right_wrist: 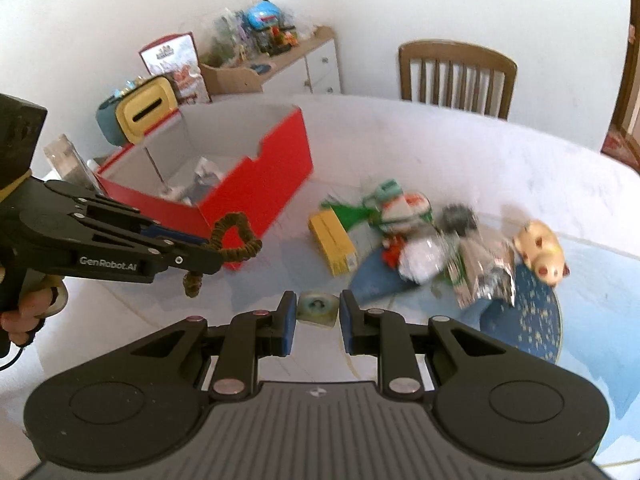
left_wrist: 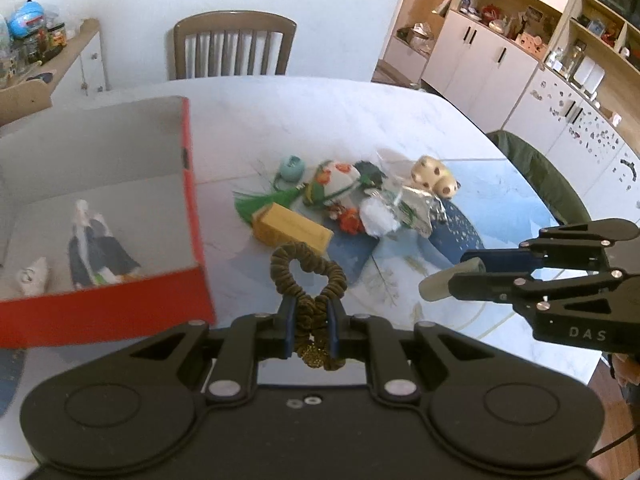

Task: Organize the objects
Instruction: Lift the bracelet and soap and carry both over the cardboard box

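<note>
My left tool pinches the brown scrunchie; the red box lies just to its left. My right tool grips a small pale block above the counter.

daylight flooding in bright, soft | fisheye bending edges | right-wrist view smearing with motion blur | shadows staying faint

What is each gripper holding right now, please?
Left gripper: shut on the olive-brown scrunchie.
Right gripper: shut on a small pale green square object.
</note>
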A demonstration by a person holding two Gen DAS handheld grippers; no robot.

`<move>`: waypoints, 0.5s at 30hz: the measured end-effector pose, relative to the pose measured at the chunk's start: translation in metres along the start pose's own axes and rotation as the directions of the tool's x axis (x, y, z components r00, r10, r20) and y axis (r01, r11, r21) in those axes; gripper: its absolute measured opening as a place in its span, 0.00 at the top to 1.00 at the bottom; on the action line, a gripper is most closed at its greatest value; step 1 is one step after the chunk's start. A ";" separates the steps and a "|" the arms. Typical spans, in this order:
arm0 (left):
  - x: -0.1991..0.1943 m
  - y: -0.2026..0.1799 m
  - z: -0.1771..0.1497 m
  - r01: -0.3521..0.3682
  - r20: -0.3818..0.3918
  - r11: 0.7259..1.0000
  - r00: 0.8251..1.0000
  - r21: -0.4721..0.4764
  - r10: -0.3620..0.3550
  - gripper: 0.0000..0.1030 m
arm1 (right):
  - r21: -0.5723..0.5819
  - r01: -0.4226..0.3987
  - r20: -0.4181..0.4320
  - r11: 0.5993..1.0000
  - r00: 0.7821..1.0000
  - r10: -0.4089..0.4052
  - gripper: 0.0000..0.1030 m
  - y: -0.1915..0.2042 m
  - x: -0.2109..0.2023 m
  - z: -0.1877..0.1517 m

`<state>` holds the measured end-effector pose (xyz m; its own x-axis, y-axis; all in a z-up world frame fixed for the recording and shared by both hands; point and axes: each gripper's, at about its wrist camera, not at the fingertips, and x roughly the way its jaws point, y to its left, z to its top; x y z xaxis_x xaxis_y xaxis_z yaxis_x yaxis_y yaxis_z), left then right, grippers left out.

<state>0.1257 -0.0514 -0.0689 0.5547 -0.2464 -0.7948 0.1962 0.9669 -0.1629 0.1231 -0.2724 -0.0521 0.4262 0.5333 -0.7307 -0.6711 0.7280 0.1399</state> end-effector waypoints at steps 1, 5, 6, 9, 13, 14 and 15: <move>-0.003 0.003 0.001 -0.003 0.003 1.000 1.000 -0.001 0.003 0.86 | -0.004 -0.003 0.007 1.000 1.000 0.003 0.79 0.004 -0.001 0.004; -0.020 0.019 0.009 -0.004 0.025 1.000 1.000 -0.007 0.004 0.86 | -0.025 -0.015 0.031 1.000 0.999 0.016 0.79 0.021 -0.002 0.020; -0.024 0.023 0.010 -0.005 0.030 1.000 1.000 -0.010 0.005 0.86 | -0.030 -0.019 0.036 0.999 0.999 0.020 0.79 0.025 -0.002 0.024; -0.035 0.038 0.014 -0.015 0.049 1.000 0.999 -0.014 0.016 0.86 | -0.051 -0.022 0.051 0.998 0.998 0.024 0.79 0.038 0.000 0.035; -0.051 0.065 0.020 -0.036 0.071 0.999 0.997 -0.033 0.038 0.86 | -0.069 -0.024 0.074 0.997 0.997 0.029 0.79 0.054 0.006 0.052; -0.054 0.071 0.021 -0.042 0.075 0.998 0.996 -0.038 0.045 0.86 | -0.073 -0.024 0.077 0.997 0.997 0.030 0.79 0.057 0.007 0.056; -0.057 0.079 0.022 -0.054 0.081 0.998 0.995 -0.040 0.057 0.86 | -0.079 -0.024 0.081 0.997 0.996 0.030 0.79 0.061 0.009 0.060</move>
<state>0.1276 0.0372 -0.0233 0.6287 -0.1956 -0.7527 0.1335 0.9806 -0.1434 0.1224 -0.1968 -0.0099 0.4536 0.5882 -0.6695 -0.7268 0.6789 0.1039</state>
